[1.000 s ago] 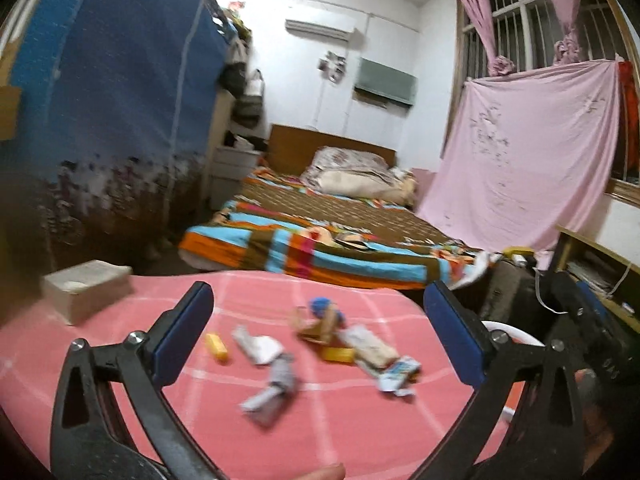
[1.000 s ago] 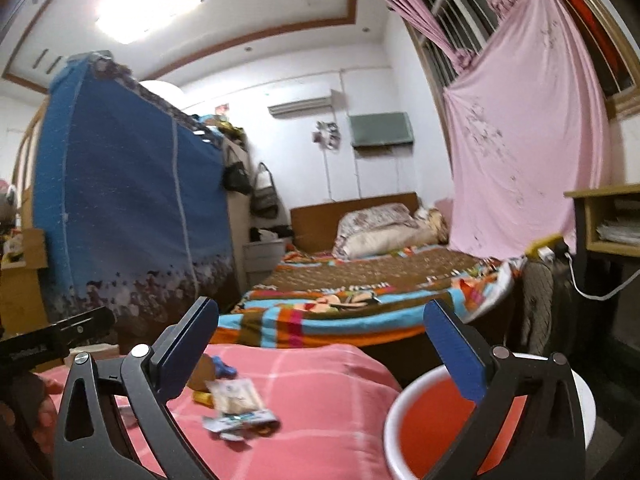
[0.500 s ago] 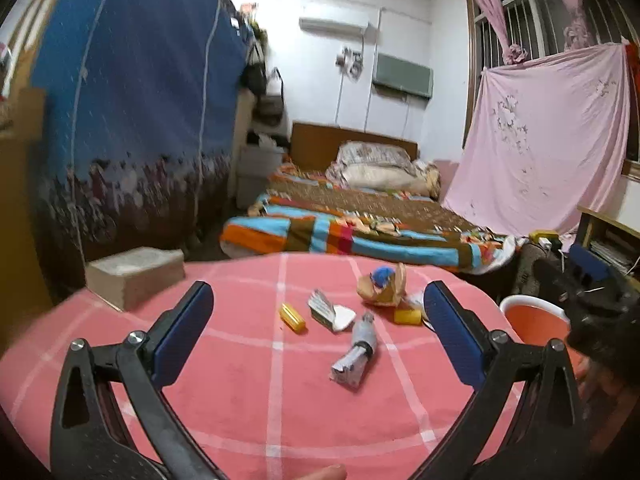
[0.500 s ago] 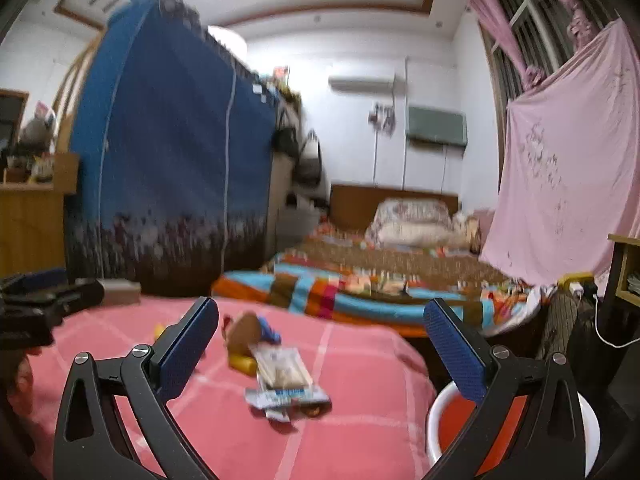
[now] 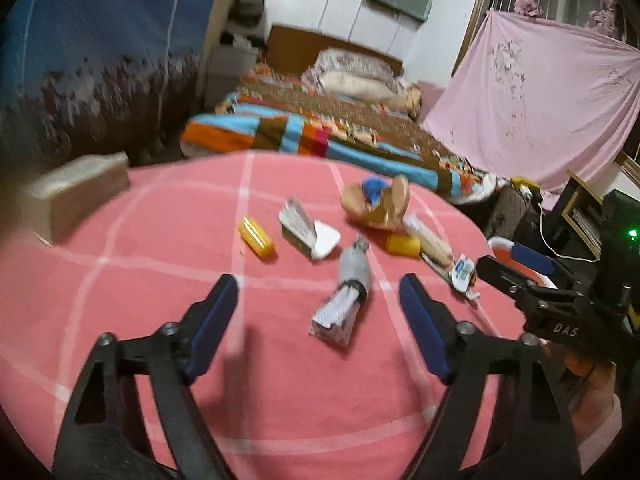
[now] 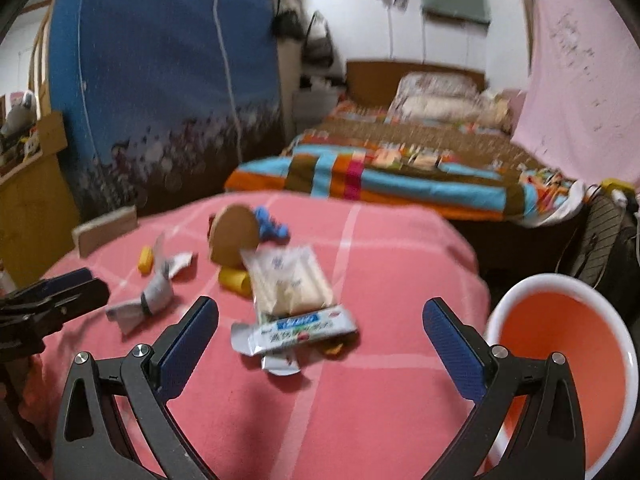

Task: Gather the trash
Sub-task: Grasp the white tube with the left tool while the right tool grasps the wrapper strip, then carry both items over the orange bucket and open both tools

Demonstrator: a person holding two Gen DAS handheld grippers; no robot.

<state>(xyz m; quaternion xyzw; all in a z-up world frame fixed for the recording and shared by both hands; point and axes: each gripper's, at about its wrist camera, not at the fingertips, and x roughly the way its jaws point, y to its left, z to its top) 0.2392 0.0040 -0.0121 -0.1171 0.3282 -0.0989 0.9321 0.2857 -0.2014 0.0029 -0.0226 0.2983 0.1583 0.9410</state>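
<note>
Both tongs had dropped toward the pink checked desk [image 5: 120, 280] since the earlier frames, tilting from the room down onto the litter; the left tongs [image 5: 318, 308] had just been narrowing, yet the blue pads remained apart with nothing pressed, the twisted grey wrapper [image 5: 346, 296] lying between and just ahead of them; the right tongs [image 6: 320, 340] stood released and wide, framing the silver snack wrapper [image 6: 296, 330]; this suggested that the approach was over and two first pickups were about to begin, with none of the trash collected yet.

Counted on the desk: two small yellow pieces [image 5: 256, 237], one open white packet [image 5: 308, 232], one twisted grey wrapper, one clear biscuit pack [image 6: 288, 280], one silver snack wrapper, one brown paper cup with blue scrap [image 5: 378, 200], and one cardboard box [image 5: 76, 196] set well apart; one orange bin [image 6: 560, 344] waited beside the desk's edge, near the right tongs.
</note>
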